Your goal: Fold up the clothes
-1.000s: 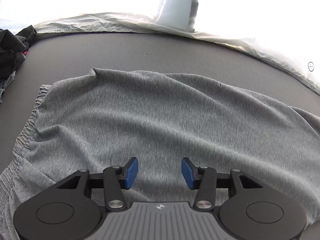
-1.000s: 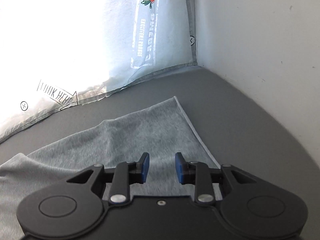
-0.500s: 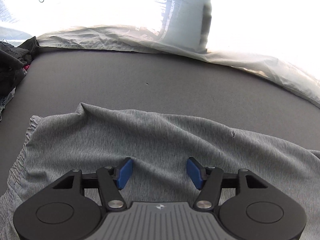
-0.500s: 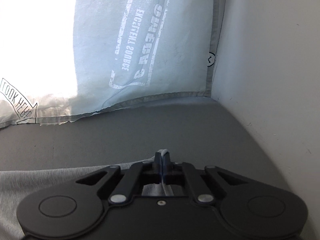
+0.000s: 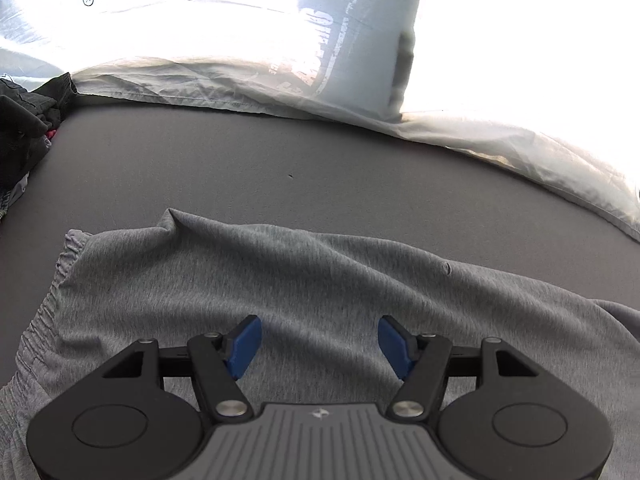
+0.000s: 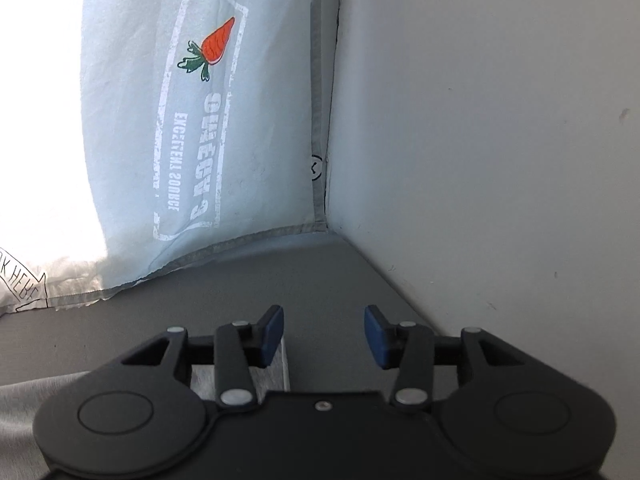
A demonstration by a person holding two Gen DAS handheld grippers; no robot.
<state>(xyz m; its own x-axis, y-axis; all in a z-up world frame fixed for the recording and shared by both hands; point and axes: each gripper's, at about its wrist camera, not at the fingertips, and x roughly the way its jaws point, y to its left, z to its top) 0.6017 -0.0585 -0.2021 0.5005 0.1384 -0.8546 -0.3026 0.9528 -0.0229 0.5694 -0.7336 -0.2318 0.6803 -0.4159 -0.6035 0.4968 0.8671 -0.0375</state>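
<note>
Right claw [image 6: 324, 334] over grey mat [image 6: 328, 276], white wall [image 6: 500, 120] beside.

Blown-out backlight through curtain [image 5: 248, 76], probably daylight; fisheye-bent, dark-cornered edges.

Gray shorts [image 5: 320, 292] lie on dark mat [image 5: 280, 160].

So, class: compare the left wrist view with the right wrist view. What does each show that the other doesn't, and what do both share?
Left only: the grey shorts' gathered waistband, a dark clothes pile, the open left claw.
Right only: the white wall, the open right claw.
Both: the grey shorts, the carrot-print cloth, the grey surface.
</note>
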